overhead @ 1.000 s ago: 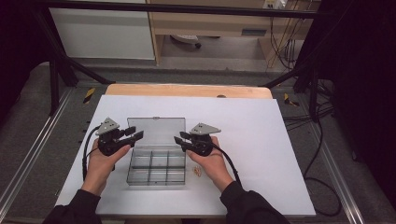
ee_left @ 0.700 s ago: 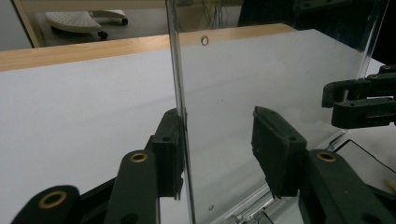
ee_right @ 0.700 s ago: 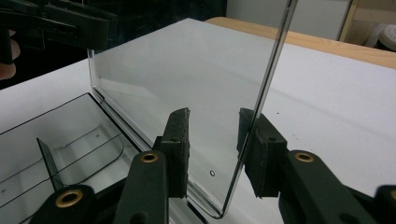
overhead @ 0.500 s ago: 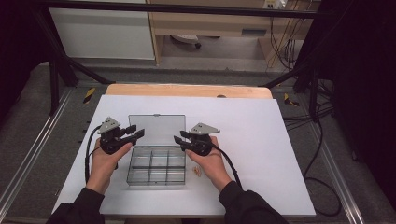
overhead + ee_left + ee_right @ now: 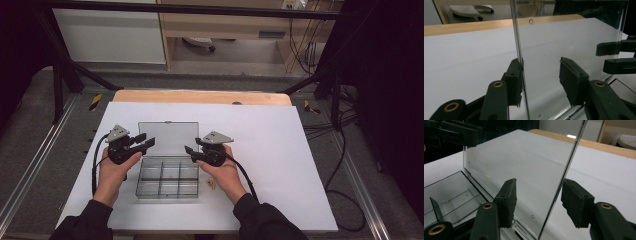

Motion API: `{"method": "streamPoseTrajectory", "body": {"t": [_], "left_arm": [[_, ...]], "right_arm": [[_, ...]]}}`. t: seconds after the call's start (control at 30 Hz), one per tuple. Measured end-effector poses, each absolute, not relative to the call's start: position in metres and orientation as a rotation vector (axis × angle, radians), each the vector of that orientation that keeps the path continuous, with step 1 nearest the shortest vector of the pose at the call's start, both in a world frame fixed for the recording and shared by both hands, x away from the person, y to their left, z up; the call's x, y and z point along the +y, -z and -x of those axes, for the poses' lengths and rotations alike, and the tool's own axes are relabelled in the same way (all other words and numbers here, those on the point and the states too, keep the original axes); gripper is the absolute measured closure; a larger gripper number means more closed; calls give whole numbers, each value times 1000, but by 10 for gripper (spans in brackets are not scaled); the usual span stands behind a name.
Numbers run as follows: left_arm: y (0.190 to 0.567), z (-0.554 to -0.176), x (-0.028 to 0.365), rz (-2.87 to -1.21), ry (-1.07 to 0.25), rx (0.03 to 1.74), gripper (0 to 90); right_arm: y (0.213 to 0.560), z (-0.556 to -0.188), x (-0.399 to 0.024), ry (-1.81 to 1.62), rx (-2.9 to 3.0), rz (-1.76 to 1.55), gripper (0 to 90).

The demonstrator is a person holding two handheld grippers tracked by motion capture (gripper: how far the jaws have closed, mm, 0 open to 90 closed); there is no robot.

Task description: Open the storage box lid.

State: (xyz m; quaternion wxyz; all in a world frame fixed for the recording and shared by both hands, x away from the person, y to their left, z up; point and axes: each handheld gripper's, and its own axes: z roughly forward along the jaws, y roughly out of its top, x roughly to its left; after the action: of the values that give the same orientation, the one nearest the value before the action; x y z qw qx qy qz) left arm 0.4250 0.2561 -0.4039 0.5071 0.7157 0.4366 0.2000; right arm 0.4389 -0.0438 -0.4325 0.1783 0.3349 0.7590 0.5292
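1. A clear plastic compartment box (image 5: 168, 175) is being worked on at the near middle of the white table (image 5: 280, 150), its lid (image 5: 168, 137) standing raised at the far side, between the two grippers.
2. The lid is being judged as light, thin and stiff (and slippery, being smooth plastic); it is likely to flex or crack at the hinge if it is forced.
3. The side edges are being taken as the best places for a hold, low enough to steady it without levering the hinge.
4. The left gripper (image 5: 541, 75) is being held at the lid's left edge; that edge (image 5: 520, 62) is lying against one pad, while the other pad stands well clear, so nothing is being clamped.
5. The right gripper (image 5: 539, 200) is being held at the lid's right edge (image 5: 564, 177); its jaws have just been opening, the edge sitting loose between the pads, touching neither.
6. A small tan item (image 5: 210, 184) is lying just right of the box.
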Motion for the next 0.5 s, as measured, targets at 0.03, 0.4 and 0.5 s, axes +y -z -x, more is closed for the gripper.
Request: {"method": "streamPoseTrajectory", "body": {"t": [0.03, 0.4, 0.5], "left_arm": [[404, -425, 256, -1723, -482, 1055, 540], [408, -431, 254, -1717, -480, 1074, 505], [409, -433, 253, -1711, -476, 1080, 498]], "right_arm": [[432, -439, -44, -1494, 2141, -947, 443], [431, -440, -44, -1493, 2102, -936, 469], [431, -441, -44, -1495, 2098, -942, 473]]}}
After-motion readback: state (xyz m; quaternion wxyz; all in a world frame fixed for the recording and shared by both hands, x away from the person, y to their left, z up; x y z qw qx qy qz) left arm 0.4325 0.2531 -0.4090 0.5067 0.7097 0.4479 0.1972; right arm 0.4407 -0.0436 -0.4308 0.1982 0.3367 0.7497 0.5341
